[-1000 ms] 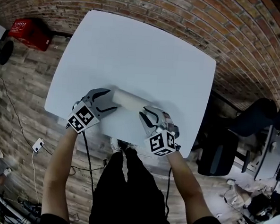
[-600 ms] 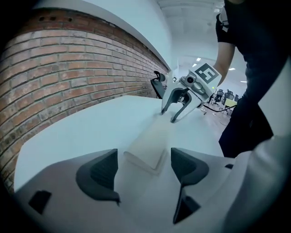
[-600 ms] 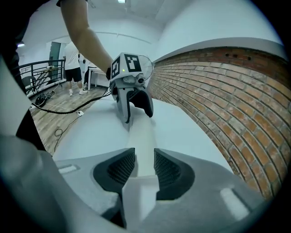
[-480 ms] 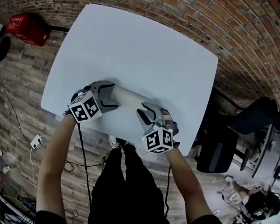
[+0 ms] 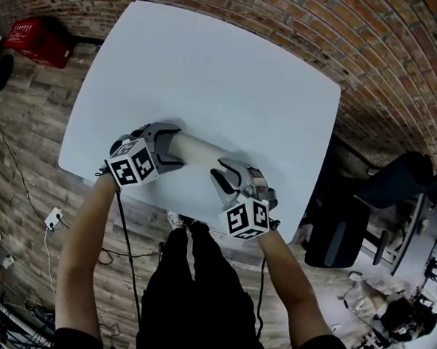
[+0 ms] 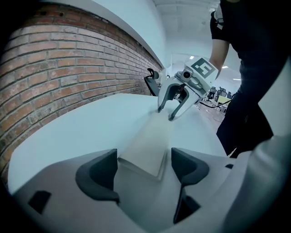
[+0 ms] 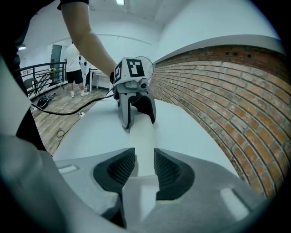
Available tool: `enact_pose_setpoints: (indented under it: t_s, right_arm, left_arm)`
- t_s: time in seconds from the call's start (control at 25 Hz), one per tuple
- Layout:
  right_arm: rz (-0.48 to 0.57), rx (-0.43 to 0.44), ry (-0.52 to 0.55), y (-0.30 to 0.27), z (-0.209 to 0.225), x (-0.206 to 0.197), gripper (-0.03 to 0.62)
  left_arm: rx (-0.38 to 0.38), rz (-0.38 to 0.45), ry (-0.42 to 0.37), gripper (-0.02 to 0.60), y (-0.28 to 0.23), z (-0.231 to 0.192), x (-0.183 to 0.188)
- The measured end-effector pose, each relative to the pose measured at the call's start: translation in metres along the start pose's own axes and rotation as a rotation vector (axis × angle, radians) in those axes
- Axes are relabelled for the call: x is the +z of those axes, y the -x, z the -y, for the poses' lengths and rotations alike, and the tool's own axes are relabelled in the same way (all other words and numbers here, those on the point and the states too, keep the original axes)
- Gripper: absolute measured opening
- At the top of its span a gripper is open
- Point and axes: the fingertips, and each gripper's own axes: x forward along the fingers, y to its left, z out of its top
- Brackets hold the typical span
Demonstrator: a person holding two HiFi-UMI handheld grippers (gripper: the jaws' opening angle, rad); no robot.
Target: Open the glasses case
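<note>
Near the front edge of the white counter, reading left to right: my left gripper, the glasses case, my right gripper.

**Left.** My left fingers are spread and straddle the case's left end. The end sits between the pads with a thin gap on the right side, so I judge they are around it and not yet pressing.

**Centre.** The case lies flat and lengthwise between the two grippers, a long pale bar with its lid apparently still down. I cannot make out the seam or the hinge side.

**Right.** My right fingers stand close together on the case's right end, and the case fills the narrow gap between the ribbed pads. I read this as a firm pinch.

**Step in hand (judgement).** The task is to get a second hold so the lid can be parted from the base. To do it well:
- Keep the right pinch low and still as the anchor.
- Close the left fingers squarely on the end rather than on a corner.
- Lift the lid upward, not toward me, since the case lies close to the counter's edge and could slide off.

**Change from the earlier frames.**
- One second ago my left gripper stood short of the case, with only its spread tips reaching the left end. It has since advanced over that end.
- My right gripper has shifted only slightly.
- The case has kept its place on the counter.
</note>
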Motion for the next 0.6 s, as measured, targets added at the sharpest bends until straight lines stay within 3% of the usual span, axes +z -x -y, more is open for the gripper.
enact_pose_setpoints:
  t_s: [0.44,0.6]
  right_arm:
    - [-0.005,-0.009,0.023,0.0005,-0.0010,0.0003,0.118]
    - [0.007,-0.025,0.015,0.0025,0.0072,0.0002,0.176]
  left_arm:
    - [0.000,-0.009,-0.002,0.350,0.0006,-0.0002,-0.0008]
    - [0.001,-0.007,-0.003,0.350,-0.0012,-0.0012,0.0005]
